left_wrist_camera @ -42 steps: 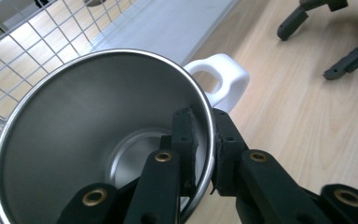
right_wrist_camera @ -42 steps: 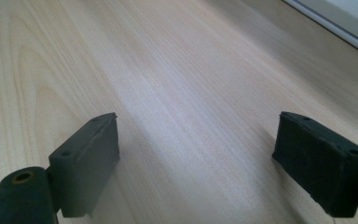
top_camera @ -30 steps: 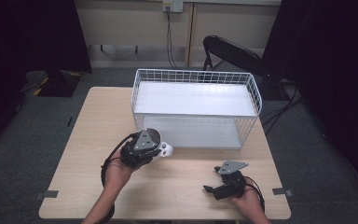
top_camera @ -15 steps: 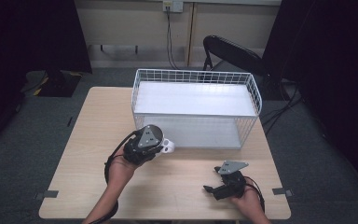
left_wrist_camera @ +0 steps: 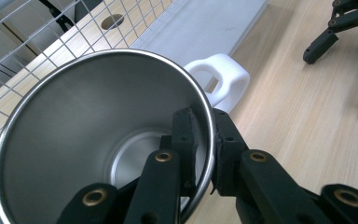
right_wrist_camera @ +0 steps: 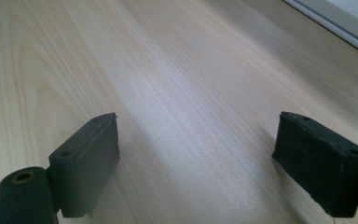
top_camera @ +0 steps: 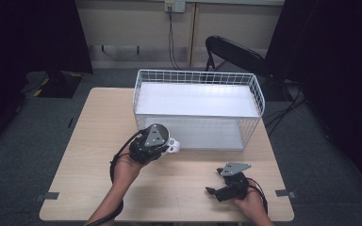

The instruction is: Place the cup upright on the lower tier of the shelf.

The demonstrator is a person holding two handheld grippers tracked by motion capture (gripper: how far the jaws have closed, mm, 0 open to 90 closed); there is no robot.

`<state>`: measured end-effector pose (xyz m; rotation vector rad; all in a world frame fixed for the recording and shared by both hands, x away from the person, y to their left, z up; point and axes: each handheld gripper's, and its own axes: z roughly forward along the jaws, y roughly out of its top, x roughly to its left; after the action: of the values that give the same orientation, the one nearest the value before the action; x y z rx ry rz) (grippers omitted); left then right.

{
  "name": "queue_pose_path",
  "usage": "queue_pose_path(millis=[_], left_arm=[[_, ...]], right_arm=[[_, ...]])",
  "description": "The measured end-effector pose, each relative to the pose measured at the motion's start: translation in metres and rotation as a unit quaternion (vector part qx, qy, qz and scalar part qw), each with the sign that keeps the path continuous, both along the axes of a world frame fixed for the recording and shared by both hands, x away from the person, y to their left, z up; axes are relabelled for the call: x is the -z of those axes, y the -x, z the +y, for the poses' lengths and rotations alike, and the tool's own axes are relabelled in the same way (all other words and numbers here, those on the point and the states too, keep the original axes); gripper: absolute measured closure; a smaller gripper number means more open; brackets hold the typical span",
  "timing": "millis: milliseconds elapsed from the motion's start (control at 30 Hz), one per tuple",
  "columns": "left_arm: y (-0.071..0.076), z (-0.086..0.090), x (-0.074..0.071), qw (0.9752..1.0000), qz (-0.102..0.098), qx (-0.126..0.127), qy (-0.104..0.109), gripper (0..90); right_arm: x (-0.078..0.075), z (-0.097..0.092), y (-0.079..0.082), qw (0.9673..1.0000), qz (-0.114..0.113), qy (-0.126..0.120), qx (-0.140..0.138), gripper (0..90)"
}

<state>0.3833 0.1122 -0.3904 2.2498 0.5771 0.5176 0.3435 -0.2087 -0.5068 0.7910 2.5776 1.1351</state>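
Note:
A steel mug [left_wrist_camera: 88, 126] with a white handle [left_wrist_camera: 223, 79] hangs in my left gripper [left_wrist_camera: 205, 140], which is shut on its rim, one jaw inside and one outside. In the high view the left gripper [top_camera: 152, 141] holds the mug [top_camera: 173, 146] just in front of the white wire basket [top_camera: 198, 75], near its left front corner. My right gripper [top_camera: 215, 190] rests low over the table's front right part. Its jaws [right_wrist_camera: 196, 158] stand wide open with bare wood between them.
The wire basket [left_wrist_camera: 37, 28] has a white floor and stands at the back middle of the wooden table [top_camera: 89, 141]. A black chair [top_camera: 235, 49] is behind the table. The right gripper's fingertips [left_wrist_camera: 326, 39] show in the left gripper view.
My left gripper with the mug has shifted a little up and right, closer to the basket's front. The right gripper has stayed where it was.

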Motion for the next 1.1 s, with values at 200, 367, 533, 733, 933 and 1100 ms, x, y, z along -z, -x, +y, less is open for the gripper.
queue_pose_path(millis=[200,367,533,733,933,1100], left_arm=[[-0.002,-0.005,-0.002,1.0,-0.002,0.001,0.002,82.5],[-0.005,-0.008,-0.002,1.0,-0.001,-0.002,0.004,82.5],[-0.007,-0.01,-0.001,1.0,0.0,-0.002,0.003,82.5],[-0.01,-0.012,-0.004,1.0,-0.004,-0.005,0.001,82.4],[-0.013,-0.013,-0.005,0.9999,-0.006,-0.012,0.004,82.4],[-0.016,-0.015,-0.005,0.9999,-0.01,-0.012,0.005,82.4]], right_arm=[[0.0,0.0,0.0,1.0,0.0,0.0,0.0,12.9],[0.0,0.0,0.0,1.0,0.0,0.0,0.0,12.9],[0.0,0.0,0.0,1.0,0.0,0.0,0.0,12.9],[0.0,0.0,0.0,1.0,0.0,0.0,-0.001,12.9],[0.0,0.0,0.0,1.0,0.0,0.0,-0.001,13.0],[0.0,0.0,0.0,1.0,0.0,0.0,-0.001,12.9]])
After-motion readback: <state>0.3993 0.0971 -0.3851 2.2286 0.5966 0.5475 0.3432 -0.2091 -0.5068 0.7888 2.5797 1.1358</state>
